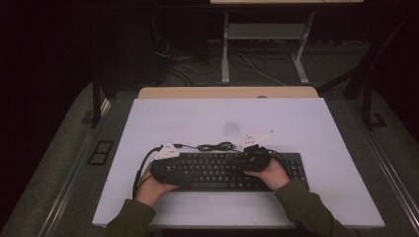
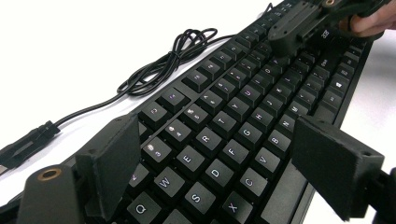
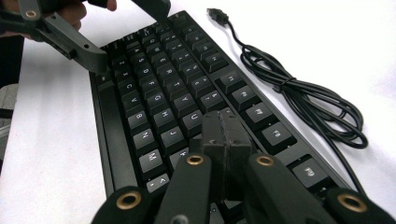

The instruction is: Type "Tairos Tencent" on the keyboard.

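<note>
A black keyboard [image 1: 222, 170] is shown lying on the white bench [image 1: 197, 118], its coiled cable [image 1: 217, 146] just behind it. The right claw [image 3: 224, 135] is closed, with its tips set on the keys; the left claw [image 2: 215, 163] is held apart over the letter keys. Key pressing is judged under way, with most keys untouched.

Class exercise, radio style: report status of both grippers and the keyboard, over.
Left gripper open over keyboard, letter keys. Right gripper shut, empty, tips over keys. Coiled cable behind keyboard, not in the way.
</note>
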